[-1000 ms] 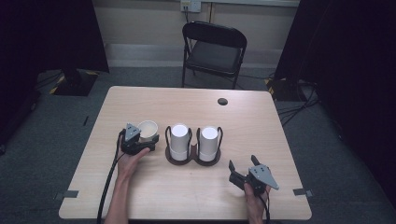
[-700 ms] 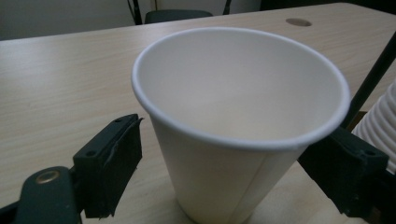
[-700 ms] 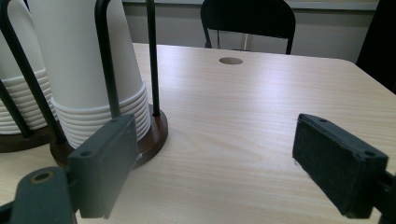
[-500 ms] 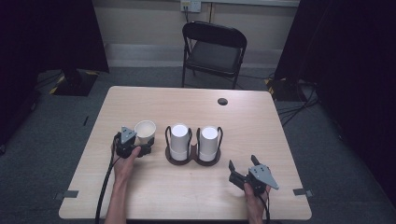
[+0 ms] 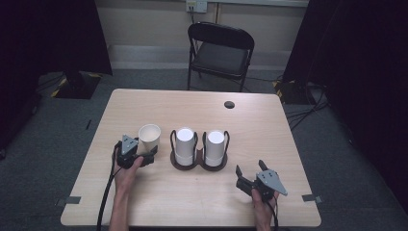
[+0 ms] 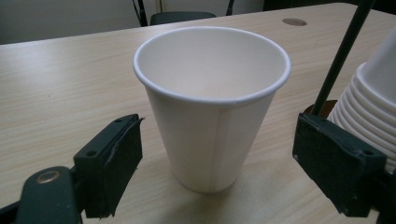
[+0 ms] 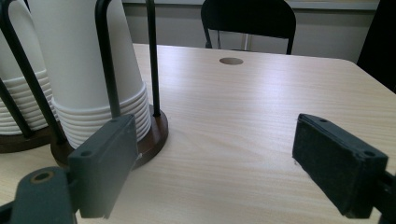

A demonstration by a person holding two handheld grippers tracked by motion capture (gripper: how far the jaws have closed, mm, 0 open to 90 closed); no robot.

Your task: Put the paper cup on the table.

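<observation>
High view: one loose cup [image 5: 149, 136], two cup stacks [image 5: 184, 146], two tools.

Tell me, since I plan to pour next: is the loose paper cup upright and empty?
Upright and empty: the paper cup stands mouth-up on the table, its bare bottom visible inside.

Black folding chair [image 5: 221, 50] beyond table's far edge; wall outlet [image 5: 196, 6] above; dark curtains [image 5: 53, 33] both sides.

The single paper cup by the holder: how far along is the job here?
Done: one paper cup stands upright on the table, apart from the stacks in the cup holder. In hand: nothing; the left hand-held gripper brackets it, jaws open. Left: unclear; the right hand-held gripper idles open.
</observation>
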